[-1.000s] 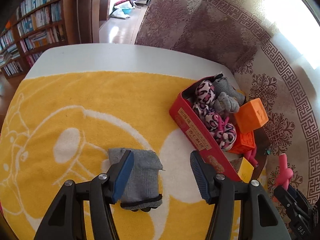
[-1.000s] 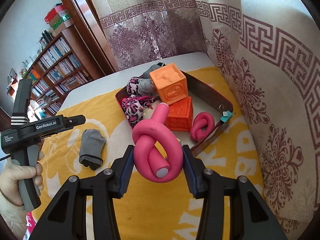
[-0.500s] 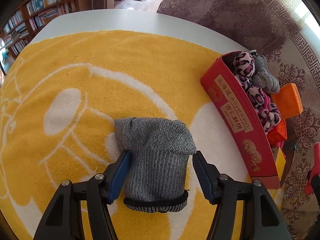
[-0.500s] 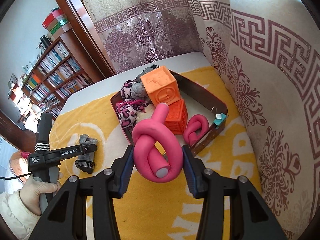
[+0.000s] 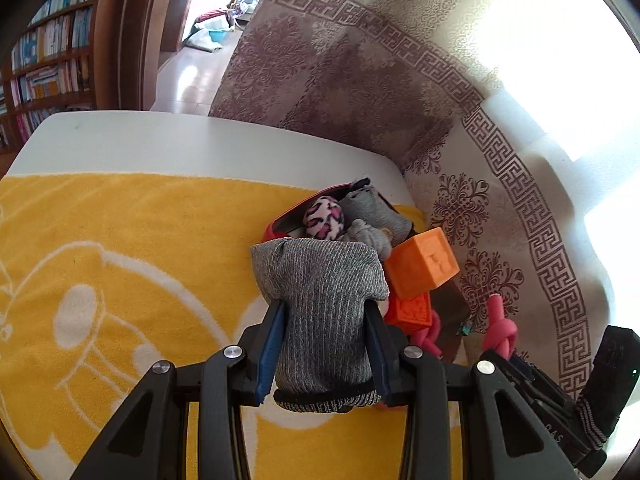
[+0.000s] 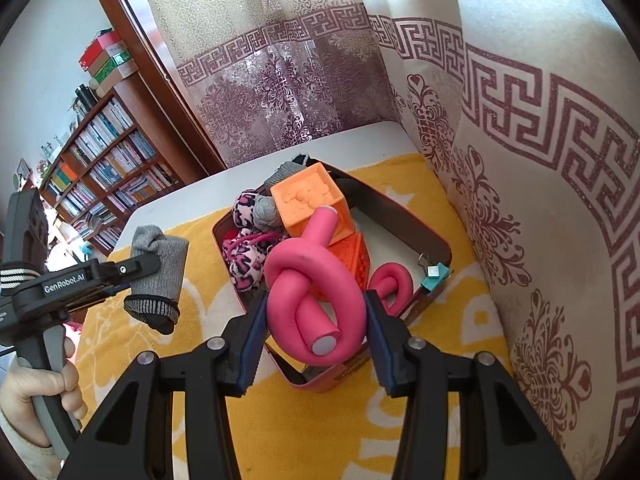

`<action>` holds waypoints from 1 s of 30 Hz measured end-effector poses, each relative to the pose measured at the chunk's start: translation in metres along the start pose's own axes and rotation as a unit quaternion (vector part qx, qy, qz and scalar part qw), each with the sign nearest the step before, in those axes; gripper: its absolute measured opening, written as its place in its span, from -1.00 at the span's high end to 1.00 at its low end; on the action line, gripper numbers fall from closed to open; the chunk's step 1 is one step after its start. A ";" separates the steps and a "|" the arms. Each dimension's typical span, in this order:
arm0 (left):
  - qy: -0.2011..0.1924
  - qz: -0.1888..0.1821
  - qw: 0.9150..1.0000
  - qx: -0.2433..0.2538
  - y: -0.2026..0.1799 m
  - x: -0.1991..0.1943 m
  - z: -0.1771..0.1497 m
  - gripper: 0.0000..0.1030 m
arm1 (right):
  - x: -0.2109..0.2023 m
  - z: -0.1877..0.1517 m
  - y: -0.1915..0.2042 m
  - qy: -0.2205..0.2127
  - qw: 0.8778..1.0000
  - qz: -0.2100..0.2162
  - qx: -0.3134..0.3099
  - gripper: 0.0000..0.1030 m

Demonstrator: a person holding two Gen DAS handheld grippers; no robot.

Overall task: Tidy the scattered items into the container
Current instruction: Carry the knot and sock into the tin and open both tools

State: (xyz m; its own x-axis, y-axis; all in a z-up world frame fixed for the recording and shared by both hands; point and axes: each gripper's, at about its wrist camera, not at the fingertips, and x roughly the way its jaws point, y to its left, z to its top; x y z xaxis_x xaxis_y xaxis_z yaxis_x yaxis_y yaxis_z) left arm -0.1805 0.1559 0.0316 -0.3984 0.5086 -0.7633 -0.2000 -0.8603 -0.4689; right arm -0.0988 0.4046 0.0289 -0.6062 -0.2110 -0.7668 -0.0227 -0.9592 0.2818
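Partly behind grey sock (image 5: 324, 304): red box (image 5: 276, 232)

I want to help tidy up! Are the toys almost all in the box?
Nearly. The red box already holds the orange blocks, leopard plush and a pink knot. The left tool carries a grey sock, the right tool a pink foam knot. Both still need dropping in.

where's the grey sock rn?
Clamped in the left tool, lifted off the yellow towel, just left of the red box in the right wrist view.
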 end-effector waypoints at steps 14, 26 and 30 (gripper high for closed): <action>0.023 -0.047 0.998 0.025 -0.053 0.078 0.014 -0.60 | 0.019 0.011 -0.010 0.004 1.000 -0.012 -0.006 0.00; -0.029 -0.021 0.998 0.058 -0.053 0.037 0.022 -1.00 | 0.009 0.000 -0.016 0.004 1.000 -0.029 0.007 0.00; -0.061 0.013 0.993 0.097 -0.059 0.004 0.022 -1.00 | 0.008 -0.009 -0.010 0.014 0.999 -0.031 0.012 0.00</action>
State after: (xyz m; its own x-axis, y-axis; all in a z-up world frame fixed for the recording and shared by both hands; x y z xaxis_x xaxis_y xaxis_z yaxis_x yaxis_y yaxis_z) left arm -0.1897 0.2077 0.0662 -0.5095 0.4887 -0.7082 -0.3531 -0.8693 -0.3458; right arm -0.0960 0.4113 0.0150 -0.5799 -0.1576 -0.7993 -0.0786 -0.9657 0.2474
